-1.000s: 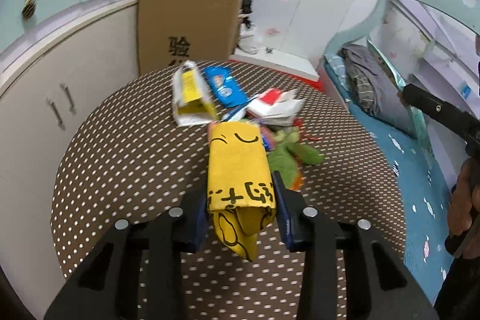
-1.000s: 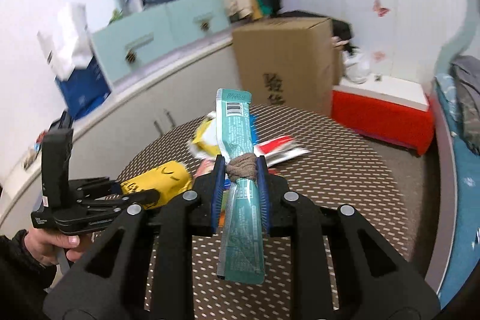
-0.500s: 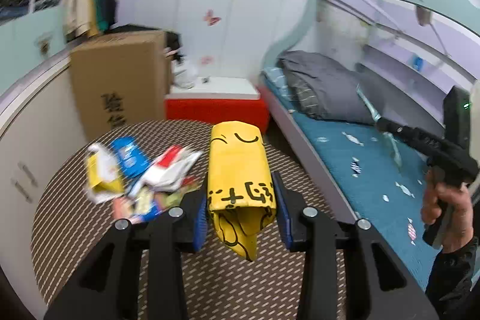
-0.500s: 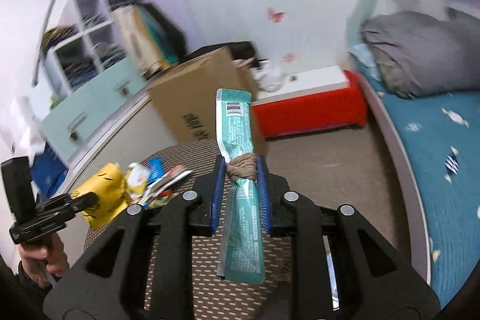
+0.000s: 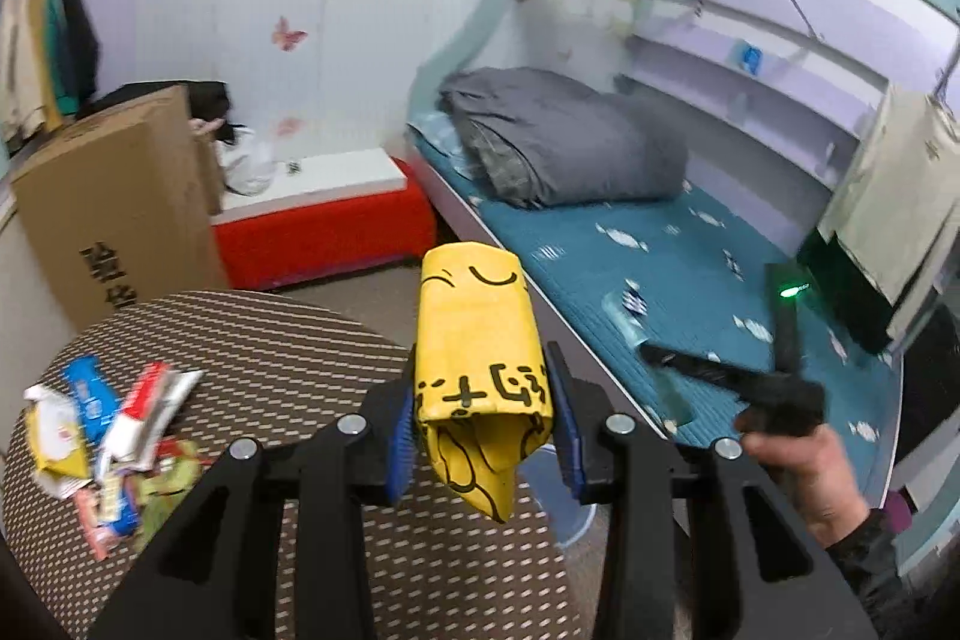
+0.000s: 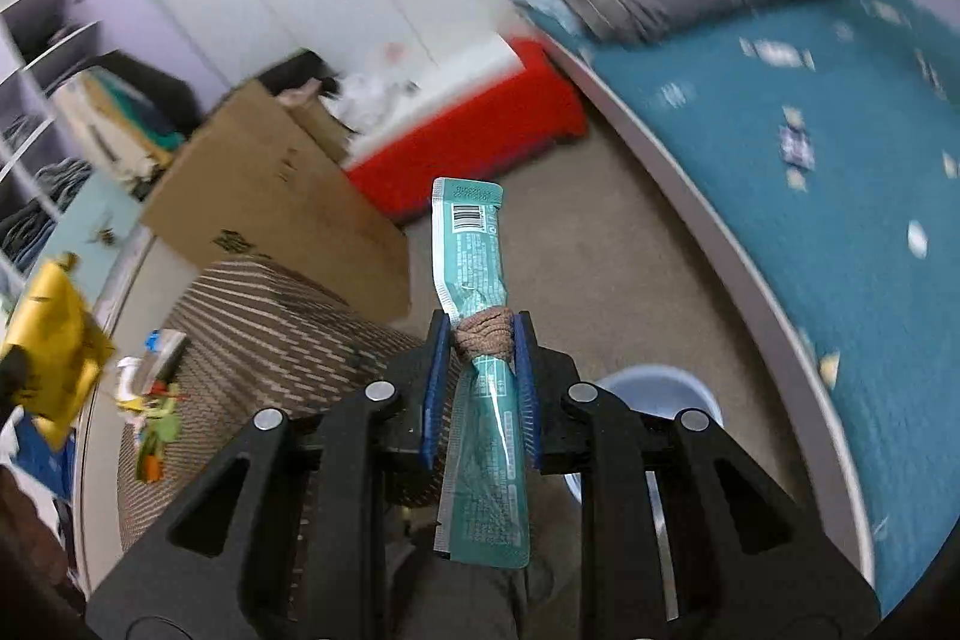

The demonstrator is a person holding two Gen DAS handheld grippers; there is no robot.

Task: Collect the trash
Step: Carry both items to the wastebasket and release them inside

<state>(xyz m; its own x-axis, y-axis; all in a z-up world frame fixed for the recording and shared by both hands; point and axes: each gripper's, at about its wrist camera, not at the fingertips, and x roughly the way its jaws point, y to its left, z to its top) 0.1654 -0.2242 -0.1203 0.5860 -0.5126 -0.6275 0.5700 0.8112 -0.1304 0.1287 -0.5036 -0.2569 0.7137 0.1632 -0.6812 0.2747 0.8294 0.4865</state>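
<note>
A folded yellow wrapper (image 5: 480, 340) with black markings is pinched between the blue pads of the left tongs (image 5: 483, 418), at the lower centre of the left wrist view. Its upper end stands up past the pads and its lower fold hangs below them. A teal sachet (image 6: 480, 340), cinched at its middle by a brown knotted band (image 6: 483, 334), is clamped in the right tongs (image 6: 480, 382) at the centre of the right wrist view; the pads press on the band. The barcode end of the sachet points to the upper part of the frame.

At the lower left of the left wrist view a pile of loose wrappers (image 5: 102, 436) is seen on the round dotted tabletop (image 5: 288, 340). A pale blue bin (image 6: 654, 394) is partly seen on the floor behind the right tongs, at the lower right of centre. In the left wrist view the right tongs are seen as a dark blurred shape at the right, gripped by a hand (image 5: 804, 472). A cardboard box (image 5: 114, 208) stands at the left, a red and white bench (image 5: 324, 220) beside it, and a bed (image 5: 660, 268) with a folded grey quilt (image 5: 558, 136) fills the right.
</note>
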